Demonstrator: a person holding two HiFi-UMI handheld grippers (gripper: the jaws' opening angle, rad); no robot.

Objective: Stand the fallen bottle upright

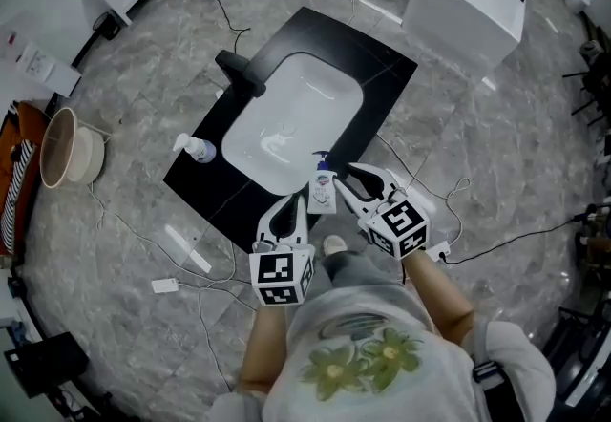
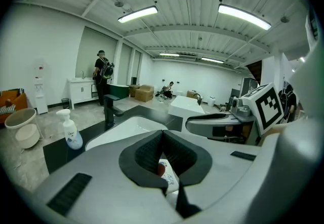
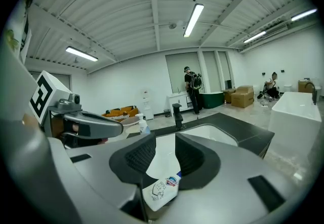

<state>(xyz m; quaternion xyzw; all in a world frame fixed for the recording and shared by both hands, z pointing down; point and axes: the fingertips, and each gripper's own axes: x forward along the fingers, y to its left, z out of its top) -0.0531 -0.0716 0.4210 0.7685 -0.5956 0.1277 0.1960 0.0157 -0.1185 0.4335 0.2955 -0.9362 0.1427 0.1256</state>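
Although the approach is looking nearly complete, none of the job itself is being done yet. At the left end of the black counter [image 1: 382, 67] a pump bottle [image 1: 196, 149] is standing upright beside the sink [image 1: 315, 95], well apart from the action and needing no help.

Moving right, the left gripper [image 1: 295, 204] is hovering at the near edge of the counter, just left of the fallen bottle [image 1: 322, 189]. Its jaws are sitting drawn together at the tips. Its own view is showing only a strip of label below them, so it is gripping nothing.

The fallen bottle is lying flat on the counter at the near rim of the sink. Its blue cap is pointing toward the far side and its label is facing up.

To the right of it, the right gripper [image 1: 357, 178] is holding its jaws wide, with the white sink showing through the gap. The bottle's body is lying under the jaws rather than between the pads.

By my reading, all the real work is waiting: taking hold of the body, tipping the cap end up, setting the base down on the counter, and letting go with the bottle standing.
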